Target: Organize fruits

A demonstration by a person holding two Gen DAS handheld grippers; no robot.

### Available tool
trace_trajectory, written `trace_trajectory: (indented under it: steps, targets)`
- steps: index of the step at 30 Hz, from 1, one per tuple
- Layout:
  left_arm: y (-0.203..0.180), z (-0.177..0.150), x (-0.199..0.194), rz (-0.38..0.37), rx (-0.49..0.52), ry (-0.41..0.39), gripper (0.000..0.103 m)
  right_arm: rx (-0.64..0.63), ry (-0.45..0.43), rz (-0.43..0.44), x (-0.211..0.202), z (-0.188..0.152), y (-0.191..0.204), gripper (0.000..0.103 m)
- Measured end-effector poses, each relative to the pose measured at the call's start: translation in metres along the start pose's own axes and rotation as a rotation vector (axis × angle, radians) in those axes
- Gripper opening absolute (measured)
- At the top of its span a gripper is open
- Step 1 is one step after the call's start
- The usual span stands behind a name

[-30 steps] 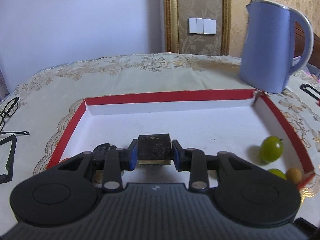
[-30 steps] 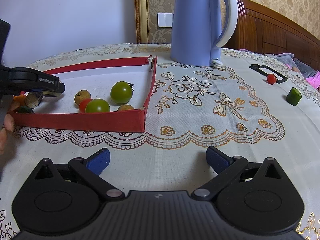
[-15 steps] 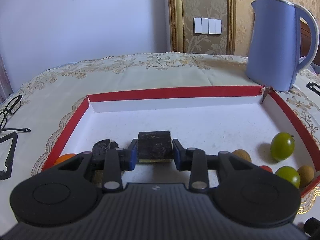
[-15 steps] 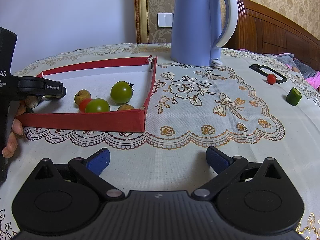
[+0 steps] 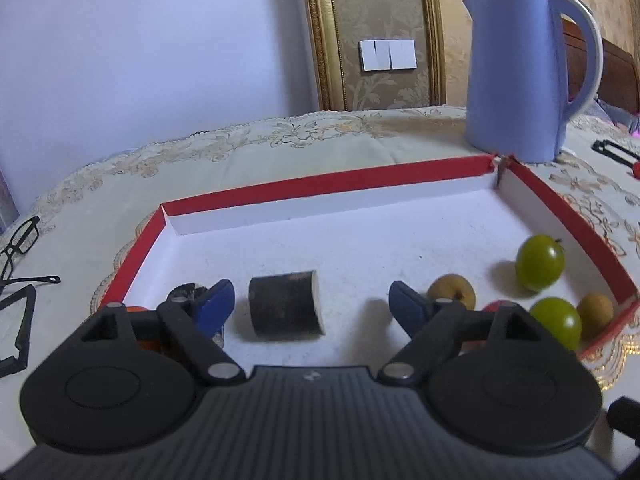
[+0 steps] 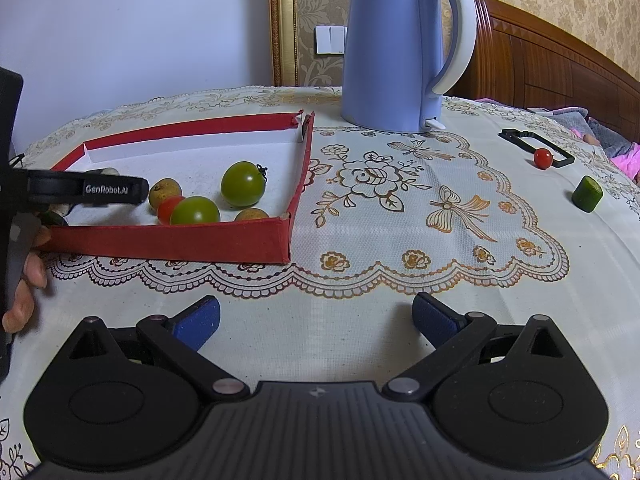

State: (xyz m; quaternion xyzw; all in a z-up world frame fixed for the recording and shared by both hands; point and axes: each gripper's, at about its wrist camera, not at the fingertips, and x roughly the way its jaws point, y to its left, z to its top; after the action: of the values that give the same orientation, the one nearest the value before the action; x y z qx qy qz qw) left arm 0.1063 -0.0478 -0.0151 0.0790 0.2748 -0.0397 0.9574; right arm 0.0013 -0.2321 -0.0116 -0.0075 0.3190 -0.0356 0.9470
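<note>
A round table under a cream embroidered tablecloth (image 6: 400, 240) carries everything, and a blue kettle (image 6: 396, 48) stands near its far edge. In front of the kettle sits a shallow red tray (image 5: 320, 184) with a white floor, which serves as the collecting place for the fruit. Gathered in the tray's near right corner are two green tomatoes (image 5: 540, 262), a red one half hidden (image 6: 170, 207) and a few small brown fruits (image 5: 452, 294). By the near left side lies a dark cut chunk (image 5: 286, 306), resting on the tray floor between the fingers of the left gripper (image 5: 308, 306), whose jaws are opening; the blue pads stand clear of it on both sides, so it looks just released. The right gripper (image 6: 316, 322) hovers over bare cloth at the near edge with its jaws wide apart and nothing in them. Toward the table's right edge a small red tomato (image 6: 543, 158) lies beside a black frame (image 6: 536, 146), and a green chunk (image 6: 587, 194) sits nearer the rim. By this showing most of the fruit is in, and those two pieces remain to be brought over, likely by the right gripper.
</note>
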Motion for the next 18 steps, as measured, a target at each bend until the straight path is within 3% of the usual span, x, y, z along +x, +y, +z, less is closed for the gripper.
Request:
trace_trajectory:
  steps: [11, 18]
  targets:
    - [0.009, -0.013, -0.022, -0.067, -0.028, 0.015, 0.085, 0.000, 0.000, 0.001, 0.000, 0.000, 0.000, 0.103]
    - [0.007, -0.020, -0.041, -0.057, -0.003, -0.035, 0.087, -0.002, 0.000, 0.000, 0.000, 0.000, 0.000, 0.103]
